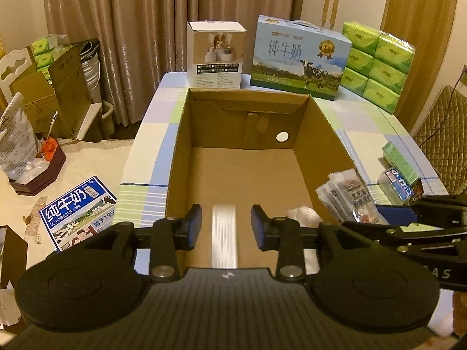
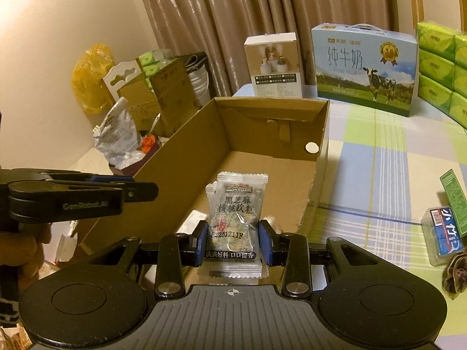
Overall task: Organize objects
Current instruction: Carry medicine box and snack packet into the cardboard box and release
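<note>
- The snack packets (image 2: 233, 227) are clamped in your right gripper (image 2: 233, 240), held over the near end of the open cardboard box (image 2: 181, 157).
- Your left gripper (image 1: 226, 227) has its pads apart with nothing between them. It hangs over the box too, above a blurry white strip (image 1: 224, 239) on the box floor.
- The packets look slippery. A loose squeeze could let one slide out early.
- If you let go too far right, they may land on the table (image 2: 379, 175) by the small plastic box (image 2: 443, 236).
- Your two grippers are close. They could bump.
- The milk carton (image 2: 364, 70) and green tissue packs (image 1: 376, 64) stand well apart, behind the box.
</note>
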Demonstrator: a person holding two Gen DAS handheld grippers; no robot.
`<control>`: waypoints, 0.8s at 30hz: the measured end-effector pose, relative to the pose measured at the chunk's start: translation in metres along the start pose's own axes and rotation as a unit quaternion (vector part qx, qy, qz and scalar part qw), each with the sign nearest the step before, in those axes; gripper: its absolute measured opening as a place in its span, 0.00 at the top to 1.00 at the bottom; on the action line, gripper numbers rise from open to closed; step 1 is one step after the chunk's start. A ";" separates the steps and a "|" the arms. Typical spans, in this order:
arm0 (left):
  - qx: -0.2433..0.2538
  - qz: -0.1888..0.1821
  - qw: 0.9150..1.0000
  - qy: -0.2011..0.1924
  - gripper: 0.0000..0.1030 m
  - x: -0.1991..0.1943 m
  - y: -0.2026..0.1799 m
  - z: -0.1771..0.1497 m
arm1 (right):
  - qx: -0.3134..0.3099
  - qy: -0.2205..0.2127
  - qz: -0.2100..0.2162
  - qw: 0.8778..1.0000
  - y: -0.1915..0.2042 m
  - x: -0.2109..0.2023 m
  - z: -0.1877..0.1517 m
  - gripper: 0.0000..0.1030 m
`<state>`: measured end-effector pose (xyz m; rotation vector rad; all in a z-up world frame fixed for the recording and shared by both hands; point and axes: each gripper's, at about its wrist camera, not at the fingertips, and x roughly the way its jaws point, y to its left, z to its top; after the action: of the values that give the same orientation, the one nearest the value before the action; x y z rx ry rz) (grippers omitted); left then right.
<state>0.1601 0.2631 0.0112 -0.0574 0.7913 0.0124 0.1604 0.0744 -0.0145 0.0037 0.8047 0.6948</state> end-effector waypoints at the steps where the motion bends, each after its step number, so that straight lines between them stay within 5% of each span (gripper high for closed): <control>1: -0.003 0.000 1.000 -0.001 0.70 -0.001 0.001 -0.001 | 0.001 0.000 0.001 1.000 0.000 0.000 0.000 0.67; 10: -0.025 -0.001 1.000 -0.010 0.68 -0.023 0.010 -0.012 | 0.011 -0.025 0.012 1.000 0.005 0.003 0.005 0.64; 12: -0.031 0.000 0.999 -0.012 0.67 -0.027 0.012 -0.014 | 0.021 -0.039 0.019 0.999 0.003 0.001 0.008 0.34; 24: -0.057 -0.002 0.998 -0.016 0.54 -0.051 0.002 -0.033 | 0.041 -0.065 -0.026 0.997 -0.024 -0.059 -0.014 0.30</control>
<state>0.1005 0.2641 0.0242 -0.1662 0.7585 0.0553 0.1359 0.0179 0.0084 0.1000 0.7058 0.6056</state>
